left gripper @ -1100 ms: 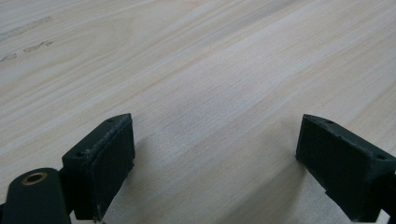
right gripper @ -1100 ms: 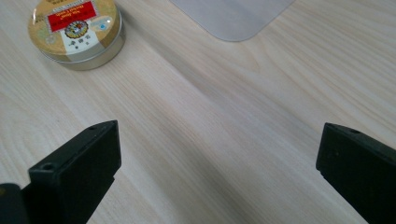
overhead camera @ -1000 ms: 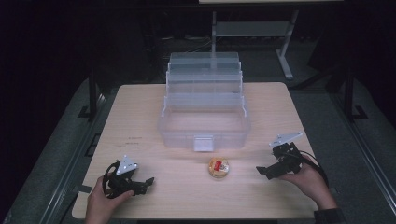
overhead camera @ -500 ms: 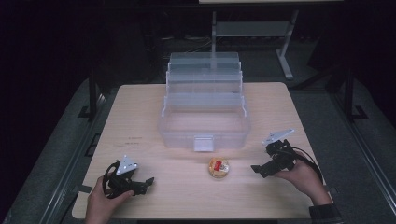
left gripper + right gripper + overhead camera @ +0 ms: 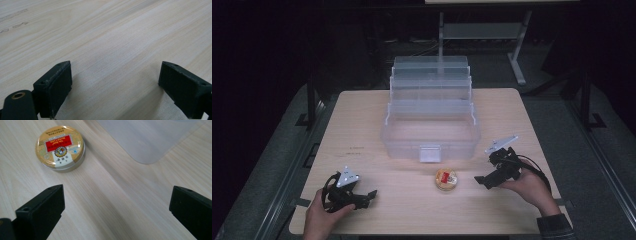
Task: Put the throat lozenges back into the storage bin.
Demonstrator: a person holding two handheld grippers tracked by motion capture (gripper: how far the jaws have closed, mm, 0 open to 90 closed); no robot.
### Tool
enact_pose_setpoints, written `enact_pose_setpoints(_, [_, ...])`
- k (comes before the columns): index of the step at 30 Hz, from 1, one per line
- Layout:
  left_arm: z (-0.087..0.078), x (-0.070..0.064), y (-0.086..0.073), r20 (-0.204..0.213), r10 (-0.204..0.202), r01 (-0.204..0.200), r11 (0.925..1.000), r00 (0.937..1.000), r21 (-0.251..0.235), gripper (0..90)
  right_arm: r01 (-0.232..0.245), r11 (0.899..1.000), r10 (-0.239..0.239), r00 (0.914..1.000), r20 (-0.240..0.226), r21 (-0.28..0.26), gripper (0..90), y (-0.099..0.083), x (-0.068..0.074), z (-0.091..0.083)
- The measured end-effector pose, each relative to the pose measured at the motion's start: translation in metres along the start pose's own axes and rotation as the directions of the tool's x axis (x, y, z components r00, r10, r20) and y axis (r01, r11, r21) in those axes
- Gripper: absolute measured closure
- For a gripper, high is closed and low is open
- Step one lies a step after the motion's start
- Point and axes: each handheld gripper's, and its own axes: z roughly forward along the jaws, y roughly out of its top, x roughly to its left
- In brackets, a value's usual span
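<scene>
A small round tin (image 5: 446,179) with a gold and red lid lies on the wooden table (image 5: 362,125), just in front of a clear plastic tiered box (image 5: 430,131) that stands open. My right gripper (image 5: 482,181) hovers a short way to the right of the tin, jaws wide apart and empty. In the right gripper view the tin (image 5: 60,148) sits at upper left, beyond the left jaw, with the box's corner (image 5: 147,140) at upper right. My left gripper (image 5: 371,193) rests at the front left, open, with bare wood (image 5: 112,62) between its jaws.
The box has a front latch (image 5: 429,153) facing me and stepped trays rising toward the back. A metal stand (image 5: 517,60) is on the dark floor behind the table. Faint pencil marks (image 5: 355,150) lie left of the box.
My right gripper has moved left and a little forward, closer to the tin. The left gripper has stayed put.
</scene>
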Motion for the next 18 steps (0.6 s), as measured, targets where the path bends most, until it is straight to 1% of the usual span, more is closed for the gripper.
enact_pose_setpoints(7, [0.0,0.0,0.0,0.0,-0.001,0.001,1.0,1.0,0.0,10.7,0.017,1.0,-0.017,0.9997,-0.019,0.016,0.0,0.006,0.005,0.009])
enact_pose_setpoints(18, [0.0,0.0,0.0,0.0,0.0,0.0,1.0,1.0,0.0,10.7,0.036,0.999,-0.035,0.9988,-0.033,0.026,0.0,0.016,0.01,0.013])
